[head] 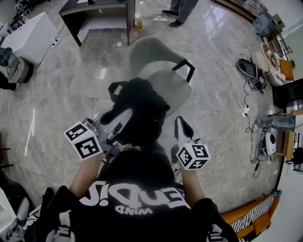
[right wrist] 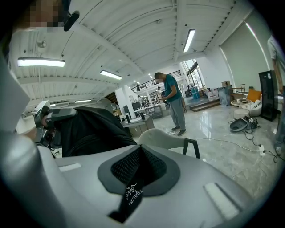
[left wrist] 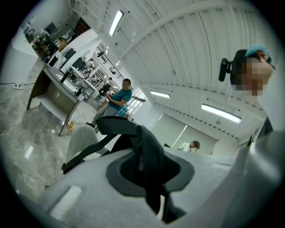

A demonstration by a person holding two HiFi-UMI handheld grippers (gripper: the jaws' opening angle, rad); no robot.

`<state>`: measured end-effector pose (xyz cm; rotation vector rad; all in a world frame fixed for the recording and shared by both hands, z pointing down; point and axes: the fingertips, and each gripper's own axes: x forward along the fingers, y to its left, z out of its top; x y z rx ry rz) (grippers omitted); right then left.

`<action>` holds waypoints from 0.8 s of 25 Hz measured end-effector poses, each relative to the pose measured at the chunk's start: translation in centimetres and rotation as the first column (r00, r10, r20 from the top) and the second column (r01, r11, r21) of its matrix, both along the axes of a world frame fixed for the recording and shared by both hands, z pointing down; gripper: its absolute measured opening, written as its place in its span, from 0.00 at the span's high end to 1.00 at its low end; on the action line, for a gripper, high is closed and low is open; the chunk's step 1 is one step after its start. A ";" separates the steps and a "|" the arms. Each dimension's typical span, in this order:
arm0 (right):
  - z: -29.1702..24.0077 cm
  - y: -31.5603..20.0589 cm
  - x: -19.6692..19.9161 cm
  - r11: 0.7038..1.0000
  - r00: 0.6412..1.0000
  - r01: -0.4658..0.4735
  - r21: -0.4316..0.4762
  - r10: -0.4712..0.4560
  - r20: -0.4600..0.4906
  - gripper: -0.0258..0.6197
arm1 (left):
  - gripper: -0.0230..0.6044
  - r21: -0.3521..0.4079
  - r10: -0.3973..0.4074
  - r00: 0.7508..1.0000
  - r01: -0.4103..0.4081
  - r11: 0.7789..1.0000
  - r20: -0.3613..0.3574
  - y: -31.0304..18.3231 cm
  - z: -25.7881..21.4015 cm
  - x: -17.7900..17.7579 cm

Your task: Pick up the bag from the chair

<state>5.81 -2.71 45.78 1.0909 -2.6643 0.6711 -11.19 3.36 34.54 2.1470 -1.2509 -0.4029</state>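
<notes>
The black bag (head: pixel 142 111) hangs in front of me, held between both grippers just on my side of the pale grey chair (head: pixel 163 71). My left gripper (head: pixel 118 122) is shut on a black strap (left wrist: pixel 149 164) that runs down between its pads. My right gripper (head: pixel 182 128) is shut on another black strap (right wrist: pixel 132 195), one with white lettering. In the right gripper view the bag's body (right wrist: pixel 89 129) bulges at the left, with the chair (right wrist: pixel 165 140) behind it. The left gripper view shows a strap loop (left wrist: pixel 113 126) and the chair's back (left wrist: pixel 82 138) beyond.
A dark desk (head: pixel 102 14) stands beyond the chair, with a yellow bottle (head: pixel 139 22) beside it and a person's feet (head: pixel 176 16) nearby. Cables and a power strip (head: pixel 246 111) lie on the marble floor to the right. A white table (head: pixel 28 33) is far left.
</notes>
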 end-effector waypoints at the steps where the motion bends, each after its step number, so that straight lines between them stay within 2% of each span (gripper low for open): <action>1: 0.0 0.6 -0.1 1.000 1.000 0.001 0.001 -0.001 -0.003 0.96 | 0.88 -0.002 -0.006 1.000 0.006 1.000 0.004 0.6 0.2 -0.3; 9: 0.2 5.3 -2.0 0.999 0.999 0.036 0.008 -0.036 0.003 0.96 | 0.88 -0.003 -0.044 0.999 0.044 0.999 0.019 4.8 1.9 -2.0; 15: -0.2 8.7 -3.3 0.999 0.999 0.052 0.017 -0.052 0.006 0.96 | 0.88 0.006 -0.052 0.998 0.052 0.999 0.020 8.8 1.4 -3.1; 20: -0.1 9.4 -4.7 0.997 0.997 0.074 0.026 -0.074 0.012 0.96 | 0.88 -0.044 -0.074 0.996 0.076 0.996 0.045 10.2 3.4 -4.2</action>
